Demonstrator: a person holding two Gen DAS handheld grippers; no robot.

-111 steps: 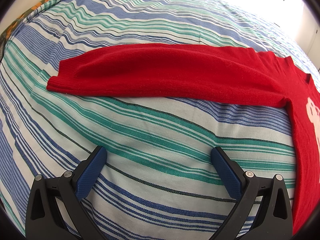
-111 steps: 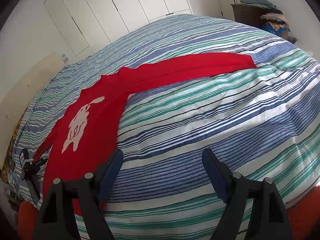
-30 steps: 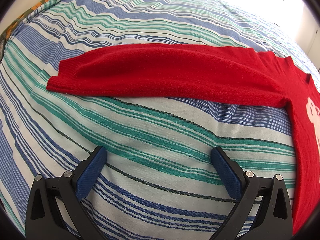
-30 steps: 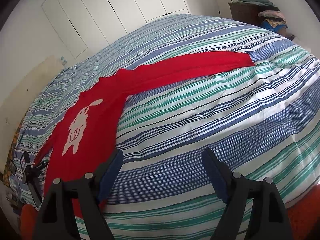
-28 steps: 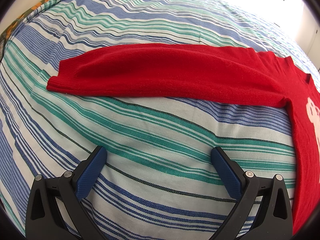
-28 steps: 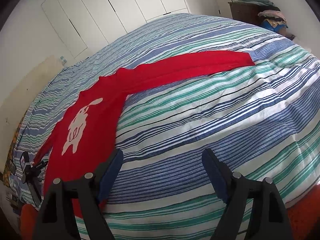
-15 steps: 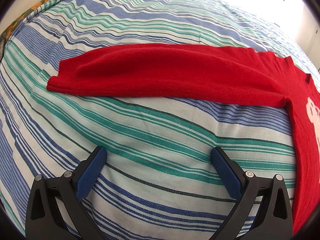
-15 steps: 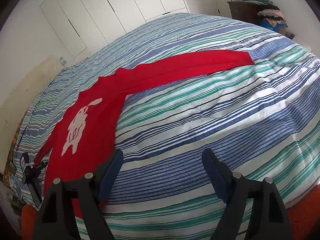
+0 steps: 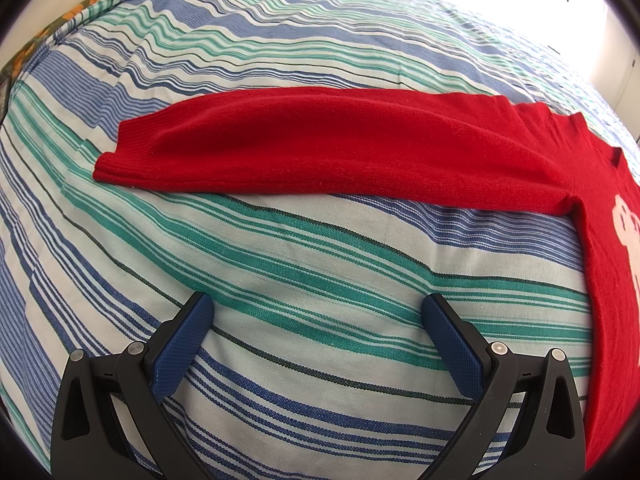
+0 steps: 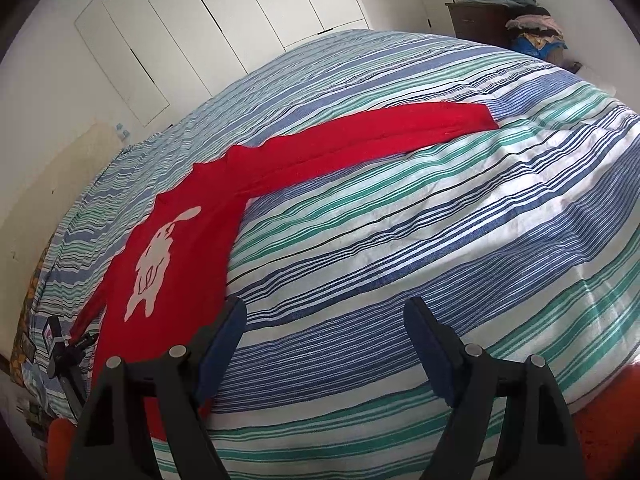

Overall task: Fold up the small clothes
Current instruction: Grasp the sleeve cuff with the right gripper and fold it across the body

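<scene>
Sweater point(image 9: 340, 148) lies flat on the striped bedspread point(image 9: 304, 264), one sleeve stretched out ahead of the left gripper point(image 9: 316, 316); both it and the right gripper point(image 10: 326, 320) gape wide, empty.

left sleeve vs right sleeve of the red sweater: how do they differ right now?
The sleeve before the left gripper stretches straight out, its full length and ribbed cuff showing: left sleeve. The right sleeve looks thinner and farther from the right gripper, its cuff nearer the bed's far side. Both lie flat, unfolded, on the striped bedspread.

striped bedspread point(image 10: 440, 240), white closet doors point(image 10: 240, 20), dark dresser point(image 10: 476, 20) heaped with clothes.
</scene>
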